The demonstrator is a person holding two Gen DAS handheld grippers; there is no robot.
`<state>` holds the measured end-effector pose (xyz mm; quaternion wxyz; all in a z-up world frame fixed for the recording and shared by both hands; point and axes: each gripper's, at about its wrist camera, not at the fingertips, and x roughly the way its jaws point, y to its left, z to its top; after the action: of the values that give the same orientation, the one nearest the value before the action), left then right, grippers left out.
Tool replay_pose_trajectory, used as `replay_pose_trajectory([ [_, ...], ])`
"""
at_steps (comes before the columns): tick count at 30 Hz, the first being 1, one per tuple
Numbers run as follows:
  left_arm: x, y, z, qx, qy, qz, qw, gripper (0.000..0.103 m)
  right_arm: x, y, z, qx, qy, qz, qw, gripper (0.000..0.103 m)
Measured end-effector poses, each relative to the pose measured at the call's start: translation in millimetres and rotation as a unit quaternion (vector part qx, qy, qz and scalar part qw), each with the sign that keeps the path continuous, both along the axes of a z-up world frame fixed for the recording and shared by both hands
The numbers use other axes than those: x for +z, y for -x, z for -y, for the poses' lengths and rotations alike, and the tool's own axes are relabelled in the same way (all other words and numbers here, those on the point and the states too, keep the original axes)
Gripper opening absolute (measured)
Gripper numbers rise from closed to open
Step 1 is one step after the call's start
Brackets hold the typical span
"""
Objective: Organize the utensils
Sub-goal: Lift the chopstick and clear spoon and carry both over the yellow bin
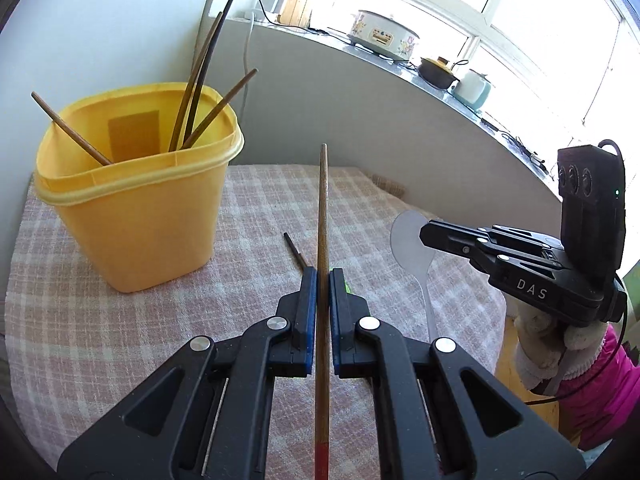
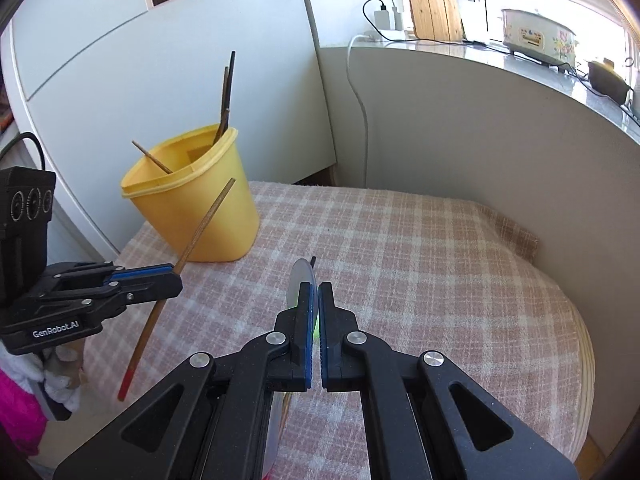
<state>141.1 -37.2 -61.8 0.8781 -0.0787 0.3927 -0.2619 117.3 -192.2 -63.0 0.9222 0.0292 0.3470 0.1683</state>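
While in yellow tub (image 1: pixel 136 200): 4 chopsticks (image 1: pixel 200 80); 1 in left gripper (image 1: pixel 323 280).

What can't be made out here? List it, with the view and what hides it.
- Dark chopstick: left wrist view, most of it hidden behind the left gripper; right wrist view, only a tip shows past the spoon.
- Chopsticks in the yellow tub: lower ends hidden by its wall, both views.
- Spoon handle: right wrist view, hidden under the right gripper.
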Motion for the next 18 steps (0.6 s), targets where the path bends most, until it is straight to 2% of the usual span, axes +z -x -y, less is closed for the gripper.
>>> replay_pose_trajectory([
  [6, 32.2, 3.4, -11.4, 0.018, 0.012, 0.050, 0.9985, 0.004, 25.8, 9.3, -0.2, -0.004, -0.021, 0.040, 0.999, 0.001],
  [18, 71.2, -27.5, -57.6, 0.073, 0.048, 0.097, 0.9915, 0.004, 66.3, -6.3, -26.9, -0.001, -0.057, 0.098, 0.994, 0.001],
])
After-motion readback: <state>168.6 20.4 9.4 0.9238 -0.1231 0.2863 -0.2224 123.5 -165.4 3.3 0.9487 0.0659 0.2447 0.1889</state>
